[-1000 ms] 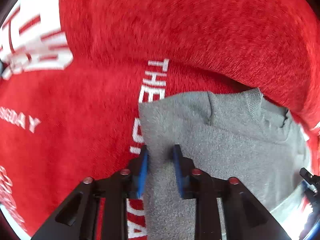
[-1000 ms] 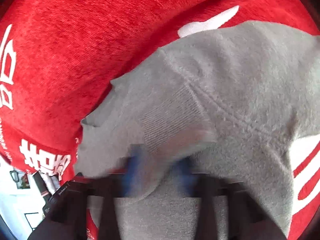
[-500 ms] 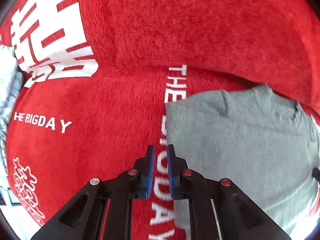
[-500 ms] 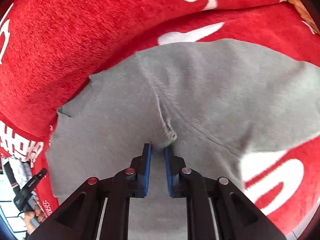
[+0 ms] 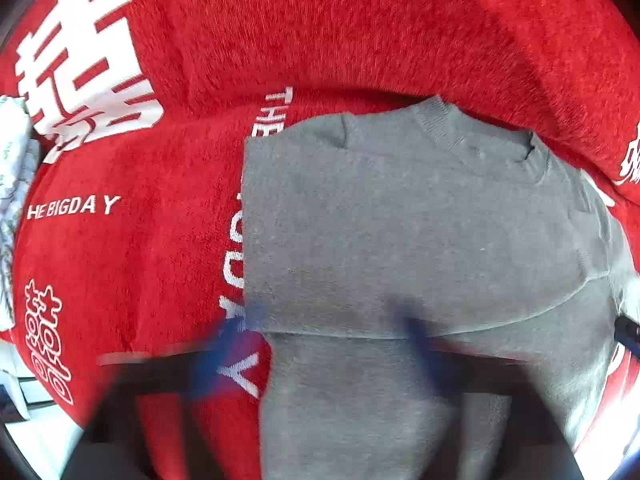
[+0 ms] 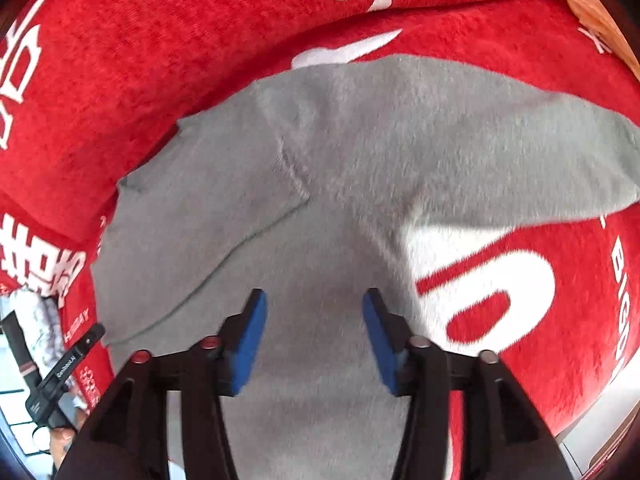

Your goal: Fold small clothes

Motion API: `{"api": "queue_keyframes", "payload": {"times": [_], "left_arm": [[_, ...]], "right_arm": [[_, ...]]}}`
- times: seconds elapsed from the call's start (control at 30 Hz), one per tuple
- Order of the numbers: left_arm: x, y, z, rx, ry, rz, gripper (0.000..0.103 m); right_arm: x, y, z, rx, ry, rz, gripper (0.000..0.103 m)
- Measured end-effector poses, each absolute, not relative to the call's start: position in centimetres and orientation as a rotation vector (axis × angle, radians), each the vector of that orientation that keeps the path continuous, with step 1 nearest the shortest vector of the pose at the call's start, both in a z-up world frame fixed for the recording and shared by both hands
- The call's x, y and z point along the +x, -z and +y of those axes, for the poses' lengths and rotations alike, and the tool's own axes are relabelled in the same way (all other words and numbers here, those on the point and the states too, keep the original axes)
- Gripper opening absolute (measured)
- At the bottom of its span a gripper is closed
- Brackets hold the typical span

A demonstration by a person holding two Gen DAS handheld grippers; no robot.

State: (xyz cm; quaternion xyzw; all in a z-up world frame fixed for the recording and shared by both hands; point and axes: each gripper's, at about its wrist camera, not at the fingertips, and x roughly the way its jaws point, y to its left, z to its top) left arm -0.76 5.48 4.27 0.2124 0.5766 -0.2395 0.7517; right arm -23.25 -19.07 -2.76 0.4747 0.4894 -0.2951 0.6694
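- Count: 1 grey sweater [image 5: 400, 220], 1 red blanket [image 5: 140, 260] with white print, 2 hand-held grippers, 1 pale patterned cloth [image 5: 12, 200], 1 orange item [image 6: 592, 12].
- Left wrist view, far left edge: pale patterned cloth bunched beside the red blanket. Also shows at lower left of the right wrist view, next to the other gripper's black body.
- Left wrist view, left half: blanket lettering "THE BIGDAY" plus large white characters. Not readable that way from the right side.
- Left hand-held gripper [image 5: 324, 344]: heavily motion-blurred. Blue pads [image 5: 224, 344] smeared far apart, so it reads as released; nothing held between them. Left pad sits over the blanket, right pad over the sweater.
- Sweater lies flat on the red blanket, centre to right. This view alone shows the ribbed neckline at the top edge and a straight folded left edge with a layer lying across the lower body.
- Right wrist view: sharp. Right hand-held gripper [image 6: 314, 332] spread wide, pads clear of fabric, hovering over the sweater's lower part.
- Only this view shows a sleeve stretched out to the right over the blanket.
- Top right corner: orange item at the blanket's edge, too cropped to identify.
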Motion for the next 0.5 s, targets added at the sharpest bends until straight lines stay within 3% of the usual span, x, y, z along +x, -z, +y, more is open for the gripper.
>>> {"api": "queue_keyframes", "payload": {"times": [0.2, 0.5], "left_arm": [[-2.8, -4.7, 3.7, 0.507, 0.553, 1.254, 0.102], [-6.7, -3.2, -0.2, 0.601, 0.586, 1.299, 0.102]], "right_arm": [[-23.7, 3.2, -17.7, 1.097, 0.611, 1.111, 0.07], [-26.6, 3.6, -17.7, 1.144, 0.61, 1.104, 0.071]]}}
